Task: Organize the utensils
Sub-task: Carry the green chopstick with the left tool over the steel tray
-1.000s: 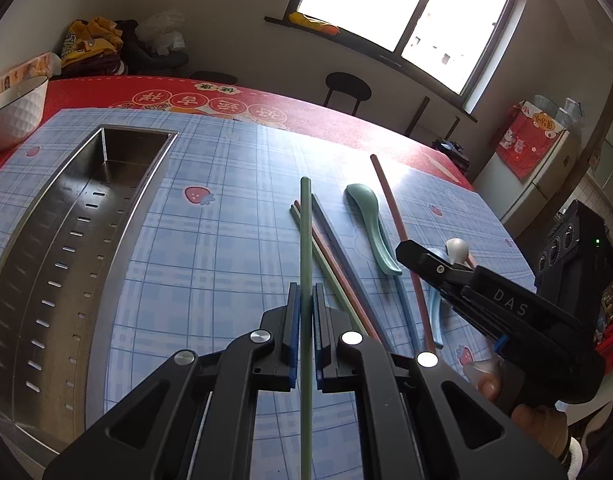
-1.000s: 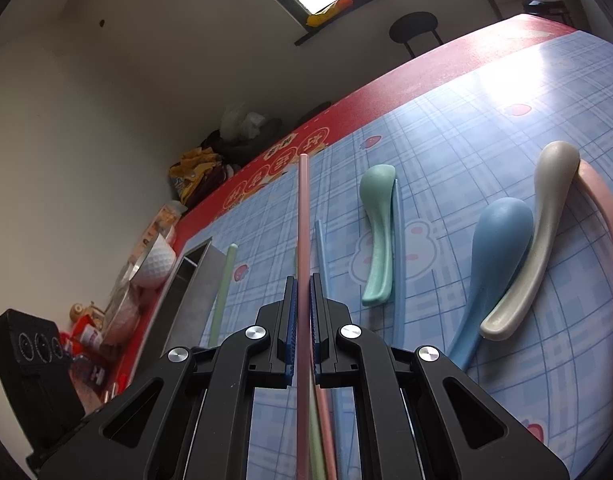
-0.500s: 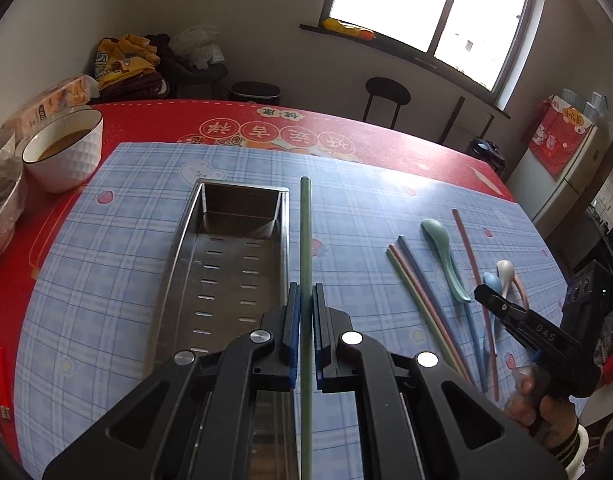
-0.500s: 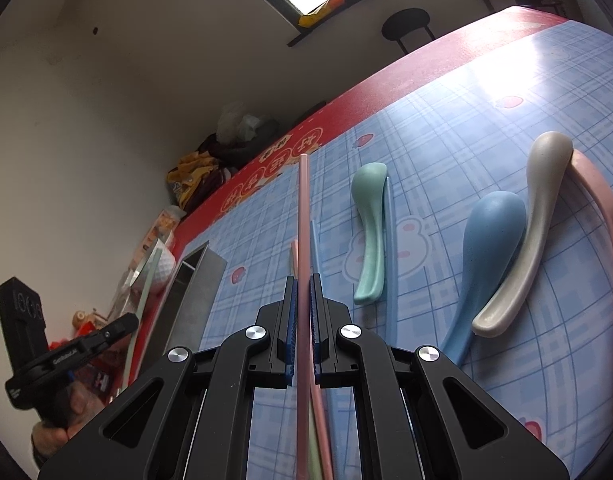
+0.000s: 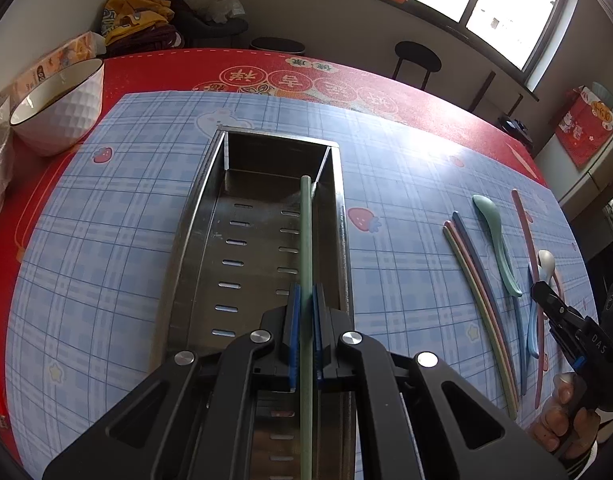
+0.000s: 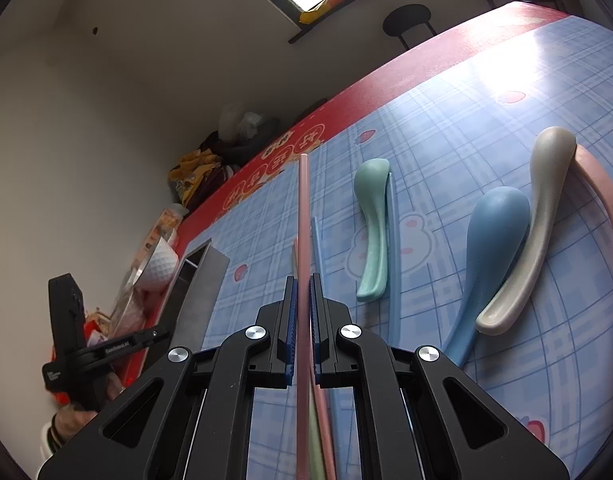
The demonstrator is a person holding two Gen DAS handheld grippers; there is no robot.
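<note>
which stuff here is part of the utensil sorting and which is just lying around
Job:
left gripper shut on green chopstick
metal tray
right gripper shut on pink chopstick
teal spoon
blue spoon
beige spoon

Lying about:
white bowl
clothes pile
stool

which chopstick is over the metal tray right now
The green chopstick, pinched in the left hand-held gripper above the tray; the others are over the blue mat.

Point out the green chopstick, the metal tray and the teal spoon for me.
green chopstick (image 5: 305, 240), left wrist view, mid-shaft ahead of the fingers.
metal tray (image 5: 194, 216), left wrist view, left wall.
teal spoon (image 6: 373, 216), right wrist view, upper handle below the bowl.
</note>
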